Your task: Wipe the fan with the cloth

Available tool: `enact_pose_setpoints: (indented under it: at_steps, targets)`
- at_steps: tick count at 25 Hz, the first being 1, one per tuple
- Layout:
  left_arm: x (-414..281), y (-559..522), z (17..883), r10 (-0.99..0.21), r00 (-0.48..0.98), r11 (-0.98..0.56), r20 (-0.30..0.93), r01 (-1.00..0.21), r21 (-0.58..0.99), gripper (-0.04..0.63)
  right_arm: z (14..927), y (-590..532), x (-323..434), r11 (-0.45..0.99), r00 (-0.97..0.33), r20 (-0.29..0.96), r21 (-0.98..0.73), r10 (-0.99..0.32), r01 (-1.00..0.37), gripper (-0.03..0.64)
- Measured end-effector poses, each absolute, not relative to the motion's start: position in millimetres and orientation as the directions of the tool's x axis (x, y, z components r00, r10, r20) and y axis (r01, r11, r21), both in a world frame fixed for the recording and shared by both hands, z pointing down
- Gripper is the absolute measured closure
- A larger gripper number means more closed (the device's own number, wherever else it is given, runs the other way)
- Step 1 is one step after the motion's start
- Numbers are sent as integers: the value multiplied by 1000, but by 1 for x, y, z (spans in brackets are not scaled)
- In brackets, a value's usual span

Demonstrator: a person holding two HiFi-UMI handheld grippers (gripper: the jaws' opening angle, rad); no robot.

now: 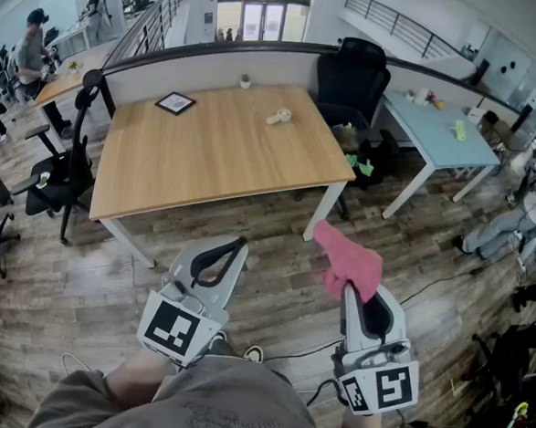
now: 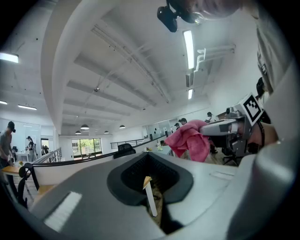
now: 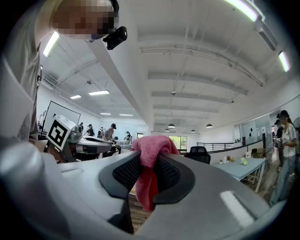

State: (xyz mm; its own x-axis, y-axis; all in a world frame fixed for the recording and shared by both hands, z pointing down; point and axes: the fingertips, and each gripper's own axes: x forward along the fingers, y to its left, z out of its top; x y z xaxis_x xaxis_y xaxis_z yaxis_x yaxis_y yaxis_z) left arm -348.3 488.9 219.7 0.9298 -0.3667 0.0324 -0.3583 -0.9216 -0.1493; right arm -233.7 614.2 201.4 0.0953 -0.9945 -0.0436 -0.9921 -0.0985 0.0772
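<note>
A crumpled pink fabric cloth (image 1: 349, 260) hangs bunched from the right claw (image 1: 357, 302), whose jaws are clamped on a fold of it, so it is carried ready for wiping. The left claw (image 1: 239, 244) sits beside it, jaws together on nothing, probably kept free to steady the fan. Both hover over the wood-plank floor (image 1: 107, 289), well short of the light wooden bench (image 1: 207, 163), where a small whitish object (image 1: 277, 117), likely the fan, lies.
</note>
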Motion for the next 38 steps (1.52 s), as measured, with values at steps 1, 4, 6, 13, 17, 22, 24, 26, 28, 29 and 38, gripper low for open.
enact_pose_setpoints:
  at_steps: [1, 4, 6, 13, 17, 22, 24, 26, 28, 29, 38]
  targets:
    - [-348, 489, 220, -363, 931, -923, 35, -354, -149, 594, 202, 614, -234, -100, 97, -41, 76, -994, -992, 537]
    - [-346, 490, 220, -355, 934, -927, 42, -346, -146, 594, 203, 613, -232, -106, 104, -35, 72, -994, -992, 536]
    - [-345, 489, 222, -353, 935, -928, 48, -343, -146, 594, 206, 613, -230, -110, 108, -31, 67, -994, -992, 536]
    - [-330, 496, 229, -334, 941, -936, 52, -325, -132, 594, 219, 617, -218, -119, 119, -1, 55, -993, -991, 535]
    - [-326, 499, 233, -332, 942, -938, 56, -324, -125, 594, 221, 618, -215, -123, 123, -7, 47, -992, -991, 535]
    - [-331, 482, 231, -378, 926, -922, 19, -374, -95, 405, 225, 612, -214, -114, 115, 2, 38, -993, -993, 535]
    - [-328, 475, 230, -390, 921, -915, 12, -386, -116, 265, 226, 609, -211, -112, 112, 5, 39, -994, -993, 535]
    - [-323, 470, 231, -403, 915, -911, 29, -398, -109, 259, 228, 605, -206, -113, 113, 7, 39, -994, -993, 535]
    - [-318, 465, 230, -403, 914, -912, 36, -399, -94, 259, 228, 599, -202, -115, 115, 7, 37, -993, -993, 535]
    - [-316, 462, 230, -401, 915, -914, 35, -397, -90, 259, 228, 595, -199, -117, 118, 7, 39, -993, -992, 535]
    - [-279, 416, 238, -397, 916, -917, 53, -393, -74, 259, 231, 551, -159, -137, 138, 19, 35, -990, -990, 535]
